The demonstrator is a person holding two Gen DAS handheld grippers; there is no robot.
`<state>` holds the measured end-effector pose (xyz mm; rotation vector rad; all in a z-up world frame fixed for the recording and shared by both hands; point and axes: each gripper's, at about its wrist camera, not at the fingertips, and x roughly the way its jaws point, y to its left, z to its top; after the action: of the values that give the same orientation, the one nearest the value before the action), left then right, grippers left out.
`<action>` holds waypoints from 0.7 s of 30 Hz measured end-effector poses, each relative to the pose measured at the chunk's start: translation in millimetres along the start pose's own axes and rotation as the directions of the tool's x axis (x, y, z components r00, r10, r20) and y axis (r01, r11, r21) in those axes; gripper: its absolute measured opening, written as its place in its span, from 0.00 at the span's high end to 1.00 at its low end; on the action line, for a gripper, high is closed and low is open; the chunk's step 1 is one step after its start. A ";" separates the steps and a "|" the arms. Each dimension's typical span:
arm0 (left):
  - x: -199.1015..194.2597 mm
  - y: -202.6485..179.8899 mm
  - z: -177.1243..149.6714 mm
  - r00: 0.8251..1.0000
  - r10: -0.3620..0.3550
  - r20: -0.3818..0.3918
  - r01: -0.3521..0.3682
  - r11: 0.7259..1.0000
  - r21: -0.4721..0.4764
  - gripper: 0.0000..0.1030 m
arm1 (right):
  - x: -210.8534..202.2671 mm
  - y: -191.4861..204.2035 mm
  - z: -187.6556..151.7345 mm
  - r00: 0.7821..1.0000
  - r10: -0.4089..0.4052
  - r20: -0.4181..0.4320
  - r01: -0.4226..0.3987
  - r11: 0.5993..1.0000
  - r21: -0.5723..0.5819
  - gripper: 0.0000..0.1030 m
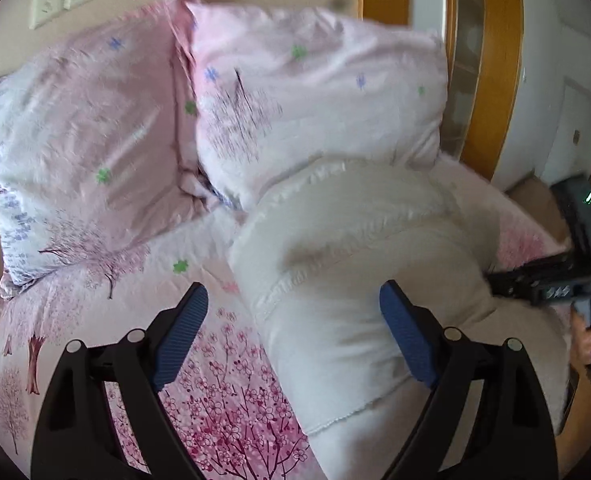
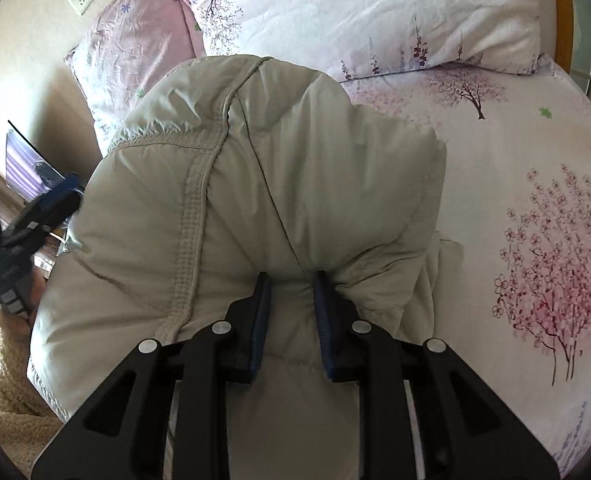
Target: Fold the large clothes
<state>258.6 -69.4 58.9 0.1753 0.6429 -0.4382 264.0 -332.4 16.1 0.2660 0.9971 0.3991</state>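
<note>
Bed (image 1: 95, 300): bears the coat (image 2: 255, 200), puffy, bunched near its middle. Right tongs (image 2: 291, 312) pinch a coat fold; left tongs (image 1: 295, 332) stand wide, empty, over its edge. Folding under way; next, left should likely grip.

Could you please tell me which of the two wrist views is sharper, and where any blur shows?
Right wrist view: sharp, the padded beige jacket shows crisp stitching. Left wrist view: softer, with motion smear across the pink floral pillows and the jacket; both bend at the fisheye edges.
</note>
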 end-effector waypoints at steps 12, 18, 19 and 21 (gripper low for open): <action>24.3 -3.4 -24.2 0.999 0.030 -0.034 -0.030 1.000 0.004 0.13 | 6.3 -6.5 -2.5 1.000 0.028 0.011 -0.028 0.999 0.022 0.80; 21.0 -4.0 -24.5 0.998 0.059 -0.036 -0.058 0.998 0.020 0.14 | -24.0 12.2 -14.0 0.993 -0.041 0.108 0.042 0.999 -0.009 0.79; 20.4 -3.7 -24.6 0.997 0.062 -0.035 -0.061 0.998 0.020 0.14 | -31.1 15.1 -18.1 0.992 -0.030 0.126 0.032 0.999 -0.013 0.79; 19.4 -4.1 -25.1 0.997 0.066 -0.031 -0.065 0.998 0.020 0.14 | -42.2 20.4 -28.4 0.989 -0.023 0.146 0.026 0.999 -0.022 0.78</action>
<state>257.0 -72.4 27.1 0.2211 0.6621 -0.3791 215.4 -331.7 41.4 0.2578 0.8507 0.3634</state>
